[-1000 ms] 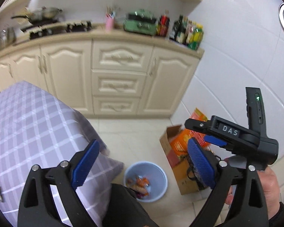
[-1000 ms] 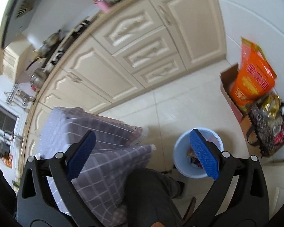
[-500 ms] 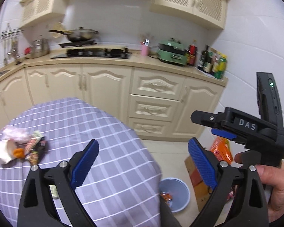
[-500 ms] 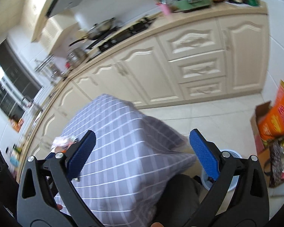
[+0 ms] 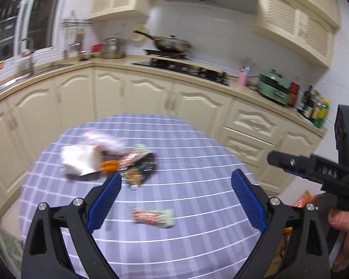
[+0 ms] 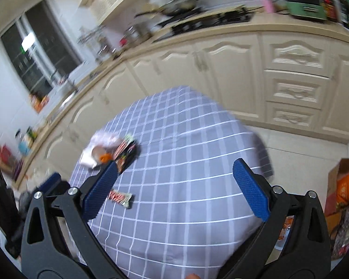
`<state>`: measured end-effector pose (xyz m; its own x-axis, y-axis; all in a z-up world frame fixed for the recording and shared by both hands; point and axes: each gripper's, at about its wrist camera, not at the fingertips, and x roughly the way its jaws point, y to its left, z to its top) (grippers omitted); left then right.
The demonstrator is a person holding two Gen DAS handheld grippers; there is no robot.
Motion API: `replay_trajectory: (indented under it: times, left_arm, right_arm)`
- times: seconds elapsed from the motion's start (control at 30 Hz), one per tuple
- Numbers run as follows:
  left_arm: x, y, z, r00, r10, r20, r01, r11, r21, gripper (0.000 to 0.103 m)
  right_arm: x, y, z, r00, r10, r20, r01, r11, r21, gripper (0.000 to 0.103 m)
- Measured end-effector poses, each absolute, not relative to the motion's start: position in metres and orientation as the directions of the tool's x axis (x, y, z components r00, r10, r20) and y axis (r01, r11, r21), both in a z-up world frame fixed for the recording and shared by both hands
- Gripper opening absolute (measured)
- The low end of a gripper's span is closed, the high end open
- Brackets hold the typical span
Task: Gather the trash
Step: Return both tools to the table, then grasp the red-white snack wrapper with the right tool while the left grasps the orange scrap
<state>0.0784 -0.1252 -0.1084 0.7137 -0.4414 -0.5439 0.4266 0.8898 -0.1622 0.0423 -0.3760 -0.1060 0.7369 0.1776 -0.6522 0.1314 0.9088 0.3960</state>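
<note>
A pile of trash (image 5: 109, 159) lies on the purple checked tablecloth (image 5: 197, 162): white crumpled paper (image 5: 79, 160), an orange scrap (image 5: 108, 165) and dark snack wrappers (image 5: 139, 166). A single wrapper (image 5: 152, 217) lies nearer. My left gripper (image 5: 175, 196) is open and empty above the near part of the table. My right gripper (image 6: 174, 188) is open and empty over the table; it also shows at the right of the left wrist view (image 5: 314, 169). The pile (image 6: 114, 150) and the single wrapper (image 6: 119, 197) show in the right wrist view.
Cream kitchen cabinets (image 5: 151, 97) run behind the table, with a stove and pan (image 5: 169, 44) on the counter. A cardboard box with orange packets (image 6: 344, 186) stands on the floor at the right. The views are motion-blurred.
Both grippers have swung up and left from the floor and blue bin to the table top. The trash pile has come toward the middle of both views. Both stay open.
</note>
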Motion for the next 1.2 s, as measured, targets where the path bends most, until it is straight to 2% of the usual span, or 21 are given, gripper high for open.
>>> replay_trajectory:
  times: [0.27,0.47,0.53,0.6,0.63,0.7,0.77,0.97,1.2]
  left_arm:
    - [0.096,-0.056,-0.138,0.731,-0.309,-0.608,0.285,0.948,-0.140,0.093]
    - [0.108,-0.029,-0.161,0.712,-0.250,-0.657,0.218,0.967,-0.132,0.093]
    - [0.112,-0.027,-0.166,0.705,-0.238,-0.668,0.208,0.970,-0.126,0.093]
    - [0.118,-0.028,-0.172,0.695,-0.230,-0.681,0.202,0.972,-0.123,0.093]
    - [0.122,-0.029,-0.175,0.688,-0.230,-0.688,0.202,0.972,-0.123,0.093]
    - [0.126,-0.034,-0.180,0.678,-0.224,-0.700,0.202,0.972,-0.116,0.093]
    - [0.132,-0.041,-0.186,0.664,-0.224,-0.713,0.210,0.971,-0.109,0.093]
    - [0.156,-0.069,-0.200,0.629,-0.228,-0.743,0.241,0.966,-0.092,0.093]
    - [0.192,-0.097,-0.210,0.602,-0.201,-0.773,0.246,0.967,-0.060,0.093]
  right_arm:
    - [0.091,-0.280,-0.150,0.587,0.304,-0.750,-0.130,0.950,0.284,0.097]
    - [0.112,-0.233,-0.189,0.502,0.298,-0.812,-0.255,0.948,0.190,0.095]
    - [0.119,-0.224,-0.198,0.482,0.284,-0.829,-0.278,0.947,0.162,0.085]
    - [0.124,-0.216,-0.208,0.463,0.267,-0.845,-0.299,0.945,0.134,0.068]
    - [0.124,-0.213,-0.208,0.476,0.253,-0.842,-0.305,0.946,0.111,0.065]
    - [0.126,-0.211,-0.208,0.490,0.226,-0.842,-0.324,0.944,0.064,0.041]
    - [0.130,-0.218,-0.208,0.490,0.225,-0.842,-0.315,0.946,0.070,0.023]
    - [0.140,-0.245,-0.205,0.508,0.249,-0.825,-0.253,0.958,0.134,0.016]
    - [0.157,-0.275,-0.193,0.542,0.282,-0.792,-0.191,0.959,0.211,0.015]
